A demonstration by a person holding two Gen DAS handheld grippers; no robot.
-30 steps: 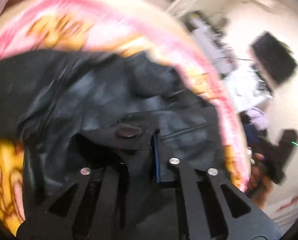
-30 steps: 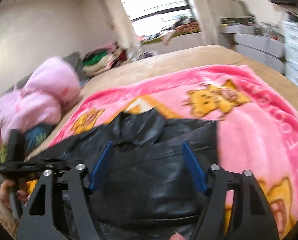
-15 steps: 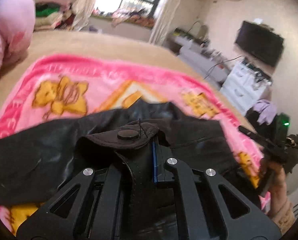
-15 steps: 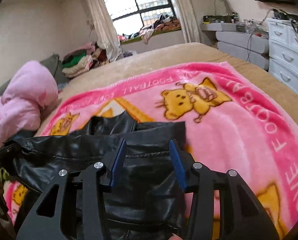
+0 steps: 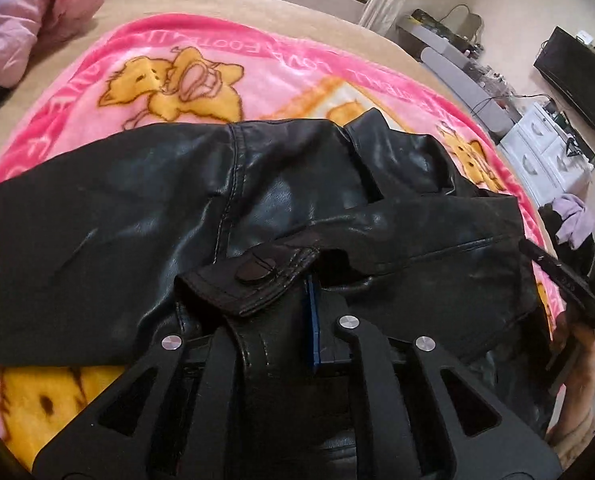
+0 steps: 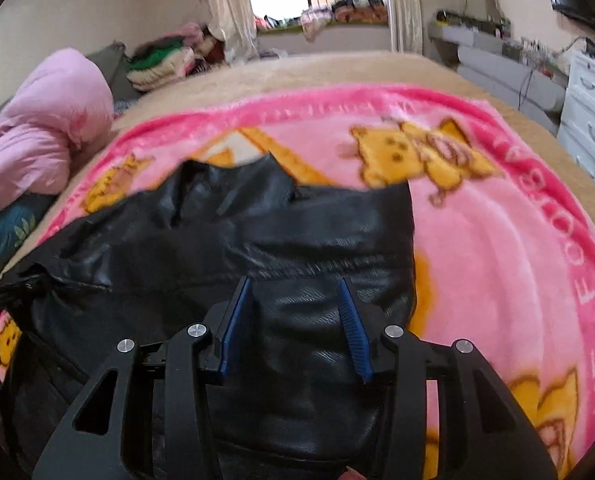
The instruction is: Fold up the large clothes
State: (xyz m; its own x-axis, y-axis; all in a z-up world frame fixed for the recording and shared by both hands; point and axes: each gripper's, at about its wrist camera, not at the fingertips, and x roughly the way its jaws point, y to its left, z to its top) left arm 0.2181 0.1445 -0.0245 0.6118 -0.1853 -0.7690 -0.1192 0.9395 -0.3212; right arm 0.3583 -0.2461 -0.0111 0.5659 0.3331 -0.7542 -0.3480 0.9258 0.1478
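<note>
A black leather jacket point(image 5: 177, 200) lies spread on a pink cartoon blanket point(image 5: 97, 120). My left gripper point(image 5: 297, 292) is shut on the jacket's buttoned cuff tab point(image 5: 253, 276), which folds over the fingertips and hides the left finger. In the right wrist view, the jacket point(image 6: 297, 220) runs across the blanket point(image 6: 477, 240). My right gripper point(image 6: 295, 300) has its blue pads point(image 6: 233, 320) partly closed on a thick bulge of leather at the jacket's near edge. A hand holds the right gripper point(image 5: 565, 280) at the jacket's right end.
A beige bed point(image 6: 337, 68) lies under the blanket. A pink duvet point(image 6: 45, 128) and a clothes pile point(image 6: 161, 64) sit at the far left. White drawers point(image 6: 589, 120) and a television point(image 5: 577, 76) stand to the right of the bed.
Both grippers have sunk toward the bed and the jacket now lies flatter on the blanket. The right jaws have narrowed around the leather. The left stays clamped on the cuff tab.
</note>
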